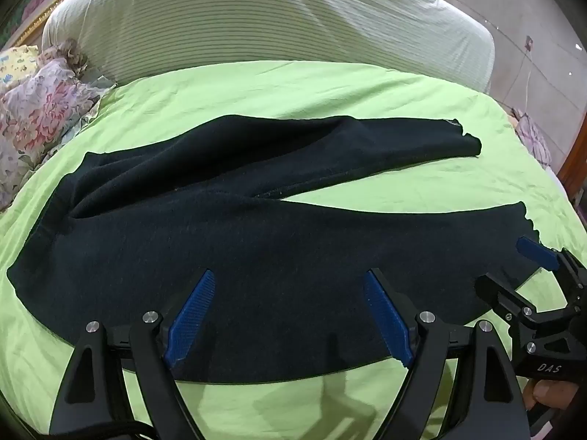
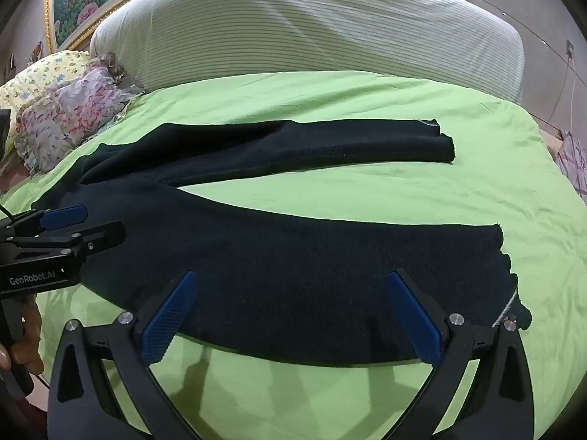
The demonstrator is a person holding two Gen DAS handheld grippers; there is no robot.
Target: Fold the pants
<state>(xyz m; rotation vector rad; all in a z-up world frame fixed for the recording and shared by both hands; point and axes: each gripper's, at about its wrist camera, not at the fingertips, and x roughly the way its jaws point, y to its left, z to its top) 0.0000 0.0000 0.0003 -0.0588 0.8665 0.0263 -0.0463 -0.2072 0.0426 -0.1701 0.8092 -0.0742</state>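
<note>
Dark navy pants [image 1: 227, 242] lie spread on the green bed sheet [image 1: 330, 84], waist to the left, two legs splayed to the right. They also show in the right wrist view [image 2: 293, 267]. My left gripper [image 1: 290, 278] is open, its blue pads over the near leg by the seat. My right gripper [image 2: 291, 282] is open over the near leg toward the frayed cuff [image 2: 510, 271]. Each gripper shows in the other's view: the right one at the cuff [image 1: 528, 275], the left one near the waist [image 2: 69, 227].
A striped white headboard cushion [image 1: 275, 18] stands behind the bed. Floral pillows [image 1: 40, 110] lie at the far left. The bed's right edge drops to a tiled floor [image 1: 543, 55]. A gold-framed picture [image 2: 73, 0] hangs on the wall.
</note>
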